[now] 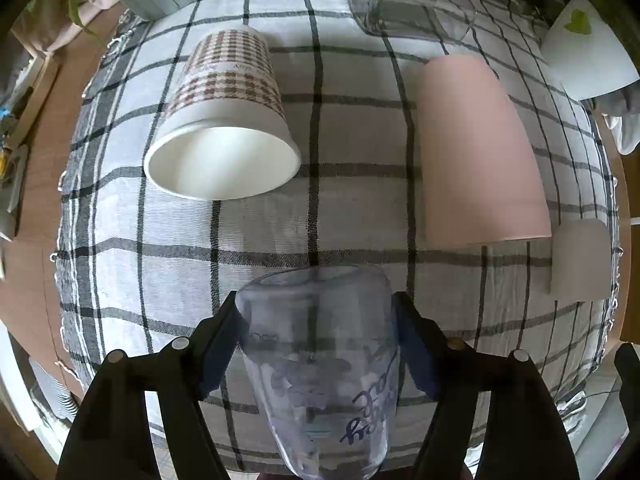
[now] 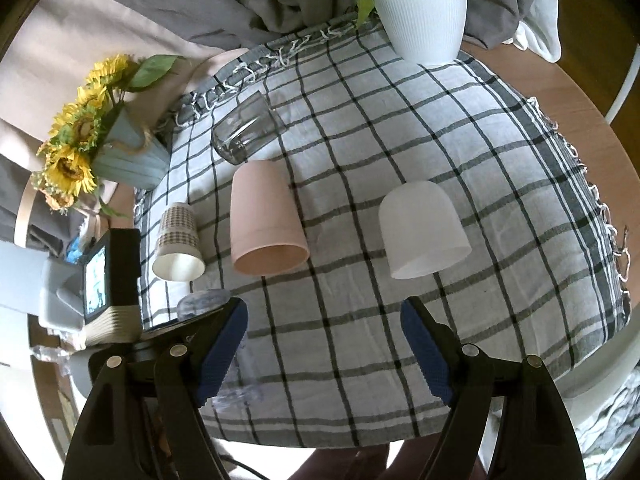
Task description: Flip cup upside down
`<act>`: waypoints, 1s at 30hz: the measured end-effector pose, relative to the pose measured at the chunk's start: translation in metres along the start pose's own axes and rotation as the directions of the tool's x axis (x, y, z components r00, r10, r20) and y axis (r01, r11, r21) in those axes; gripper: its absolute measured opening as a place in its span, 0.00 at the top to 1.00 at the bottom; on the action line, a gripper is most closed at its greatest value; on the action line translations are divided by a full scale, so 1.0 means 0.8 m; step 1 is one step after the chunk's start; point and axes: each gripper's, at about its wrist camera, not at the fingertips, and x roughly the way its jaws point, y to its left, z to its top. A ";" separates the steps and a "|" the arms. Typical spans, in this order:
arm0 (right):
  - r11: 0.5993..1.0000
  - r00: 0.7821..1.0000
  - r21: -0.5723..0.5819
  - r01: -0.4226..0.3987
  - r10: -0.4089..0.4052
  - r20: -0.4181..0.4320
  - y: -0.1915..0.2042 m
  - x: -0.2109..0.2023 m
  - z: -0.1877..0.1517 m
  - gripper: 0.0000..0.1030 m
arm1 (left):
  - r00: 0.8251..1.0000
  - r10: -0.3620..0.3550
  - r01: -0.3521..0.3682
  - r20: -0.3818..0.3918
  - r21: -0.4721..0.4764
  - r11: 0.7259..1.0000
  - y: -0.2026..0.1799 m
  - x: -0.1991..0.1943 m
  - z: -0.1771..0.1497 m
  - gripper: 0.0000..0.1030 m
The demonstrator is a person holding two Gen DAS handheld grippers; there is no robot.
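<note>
My left gripper (image 1: 316, 320) is shut on a clear plastic cup (image 1: 320, 368) with blue lettering, held lying along the fingers above the checked cloth (image 1: 160, 280), its base pointing away from the camera. Part of that cup shows in the right wrist view (image 2: 200, 304), behind my right gripper's left finger. My right gripper (image 2: 324, 328) is open and empty above the cloth's near edge. A brown-patterned paper cup (image 1: 228, 120) lies on its side with its mouth toward me. A pink cup (image 1: 476, 152) and a frosted white cup (image 2: 422, 232) also lie on the cloth.
A clear glass (image 2: 244, 128) lies on its side at the far edge of the cloth. A white plant pot (image 2: 424, 12) stands at the back right, a sunflower vase (image 2: 120, 156) at the back left. The wooden table (image 2: 560, 92) shows around the cloth.
</note>
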 end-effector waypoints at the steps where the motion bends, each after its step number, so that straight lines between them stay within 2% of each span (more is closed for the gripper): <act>1: 1.000 1.000 -0.005 -0.003 0.003 -0.003 0.000 0.000 0.000 0.23 | 1.000 0.002 -0.002 0.016 -0.007 1.000 0.001 -0.005 0.000 0.30; 6: 1.000 1.000 -0.009 -0.014 0.014 -0.003 -0.005 -0.004 0.001 0.23 | 0.992 0.014 -0.011 0.125 -0.019 1.000 0.004 -0.047 -0.010 0.30; 10: 0.999 1.000 -0.026 -0.023 0.024 0.009 -0.005 -0.011 0.003 0.23 | 0.967 0.030 -0.031 0.253 0.002 1.000 0.002 -0.082 -0.023 0.30; 12: 0.999 1.000 -0.040 -0.023 0.024 0.018 -0.003 -0.015 0.004 0.23 | 0.958 0.042 -0.051 0.282 0.023 0.998 0.003 -0.087 -0.033 0.30; 22: 0.996 1.000 -0.086 -0.010 0.011 0.012 -0.004 -0.018 -0.001 0.23 | 0.949 0.036 -0.053 0.313 0.049 0.997 -0.001 -0.095 -0.087 0.30; 30: 0.994 1.000 -0.111 0.006 -0.007 -0.004 -0.005 -0.016 -0.006 0.23 | 0.955 0.005 -0.021 0.295 0.052 0.998 0.001 -0.091 -0.103 0.30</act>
